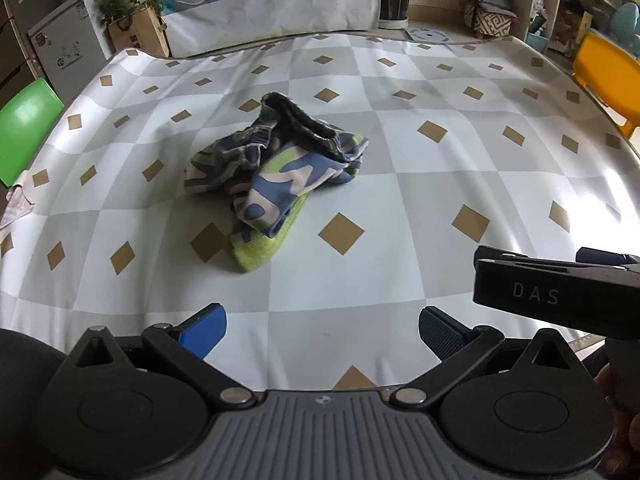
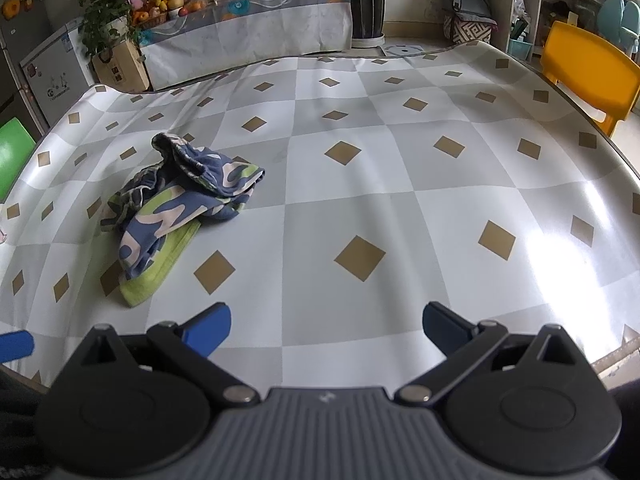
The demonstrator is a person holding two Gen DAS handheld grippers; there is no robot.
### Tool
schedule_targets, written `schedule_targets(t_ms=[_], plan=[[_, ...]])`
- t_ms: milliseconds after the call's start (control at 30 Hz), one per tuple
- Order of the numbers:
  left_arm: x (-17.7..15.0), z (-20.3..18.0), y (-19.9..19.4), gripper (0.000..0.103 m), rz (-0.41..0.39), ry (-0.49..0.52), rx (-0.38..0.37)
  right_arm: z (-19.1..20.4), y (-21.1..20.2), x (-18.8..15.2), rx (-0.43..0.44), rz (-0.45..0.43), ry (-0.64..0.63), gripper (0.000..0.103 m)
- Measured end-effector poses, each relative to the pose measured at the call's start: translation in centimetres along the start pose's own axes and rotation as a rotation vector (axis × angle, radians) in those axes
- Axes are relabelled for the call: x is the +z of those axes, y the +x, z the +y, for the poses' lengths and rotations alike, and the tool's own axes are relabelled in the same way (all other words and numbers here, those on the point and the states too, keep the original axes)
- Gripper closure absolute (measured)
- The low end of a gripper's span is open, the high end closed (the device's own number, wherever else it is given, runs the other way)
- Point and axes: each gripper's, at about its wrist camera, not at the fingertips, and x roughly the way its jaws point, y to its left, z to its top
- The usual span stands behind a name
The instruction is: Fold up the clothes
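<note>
— Camouflage print, blue, pink and green: is that the shorts (image 1: 276, 168)?

— Yes, crumpled in a heap on the table (image 1: 400, 200), with a dark waistband standing up at the far side and a lime-green cloth part sticking out flat from under the near edge.

— Where do they lie for each camera?

— Straight ahead of the left gripper (image 1: 322, 334), near the middle of the checked tablecloth. For the right gripper (image 2: 326, 330) they (image 2: 180, 196) sit off to the left.

— And the fingers?

— Both pairs stand wide apart, holding nothing, low over the near edge and well short of the shorts. In the left view the right gripper's black body (image 1: 556, 292) shows at the right side.

— Anything around the table?

— A yellow chair (image 2: 588, 76) at the right, a green one (image 1: 24, 128) at the left.
</note>
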Motion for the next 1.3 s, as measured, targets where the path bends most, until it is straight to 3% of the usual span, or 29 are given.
schedule_targets(t_ms=[133,300,400,1300], plan=[[0.3,-0.1,0.4,0.000,0.033,-0.042,-0.012,-0.3,-0.4,0.2,0.014,0.004,0.041,0.001],[0.5,-0.2,1.2,0.000,0.070,-0.038,0.050,-0.8,0.0,0.4,0.031,0.061,0.085,0.001],[0.7,-0.2,1.8,0.000,0.109,-0.035,0.048,-1.0,0.1,0.3,0.030,0.076,0.095,0.001],[1.9,-1.2,3.1,0.000,0.113,-0.026,0.085,-1.6,-0.1,0.7,0.029,0.108,0.117,0.001]])
